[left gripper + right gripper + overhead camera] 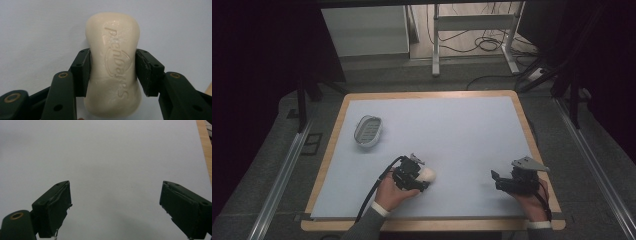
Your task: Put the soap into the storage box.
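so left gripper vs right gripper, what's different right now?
The left gripper is shut on the soap bar, pads pressing its two sides; the right gripper stands wide open with nothing between its jaws. The left sits near the table's middle front, the right near its right edge. Both have black jaws and are hand-held low over the table.

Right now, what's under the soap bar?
The soap, clamped at its waist by the left gripper, lies over the pale sheet. Whether it rests on the sheet or is lifted, its body hides.
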Tool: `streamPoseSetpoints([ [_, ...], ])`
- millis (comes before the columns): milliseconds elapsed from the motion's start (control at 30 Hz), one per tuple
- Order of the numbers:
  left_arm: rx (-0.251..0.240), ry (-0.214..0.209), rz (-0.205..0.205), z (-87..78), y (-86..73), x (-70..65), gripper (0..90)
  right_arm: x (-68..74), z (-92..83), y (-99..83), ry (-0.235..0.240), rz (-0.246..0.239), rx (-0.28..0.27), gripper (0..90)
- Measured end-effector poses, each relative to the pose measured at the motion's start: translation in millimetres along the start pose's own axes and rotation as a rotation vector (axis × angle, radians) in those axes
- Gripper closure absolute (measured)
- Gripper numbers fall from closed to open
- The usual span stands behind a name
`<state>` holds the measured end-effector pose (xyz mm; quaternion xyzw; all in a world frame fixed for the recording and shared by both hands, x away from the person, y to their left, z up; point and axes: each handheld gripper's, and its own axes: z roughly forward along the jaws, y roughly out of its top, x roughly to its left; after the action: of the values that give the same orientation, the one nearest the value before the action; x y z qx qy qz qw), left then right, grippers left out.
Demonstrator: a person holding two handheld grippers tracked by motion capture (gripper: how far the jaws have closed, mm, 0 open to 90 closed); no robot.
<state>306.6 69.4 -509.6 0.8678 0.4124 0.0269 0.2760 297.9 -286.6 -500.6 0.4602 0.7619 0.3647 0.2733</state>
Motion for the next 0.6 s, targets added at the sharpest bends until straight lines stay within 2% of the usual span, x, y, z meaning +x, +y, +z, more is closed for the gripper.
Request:
streamPoseSetpoints([
  [600,0.002,0.016,0.015,2.7,-0.9,-1.9,48.6,-0.1,0.2,-0.1,-0.004,-0.001,0.001,9.9],
])
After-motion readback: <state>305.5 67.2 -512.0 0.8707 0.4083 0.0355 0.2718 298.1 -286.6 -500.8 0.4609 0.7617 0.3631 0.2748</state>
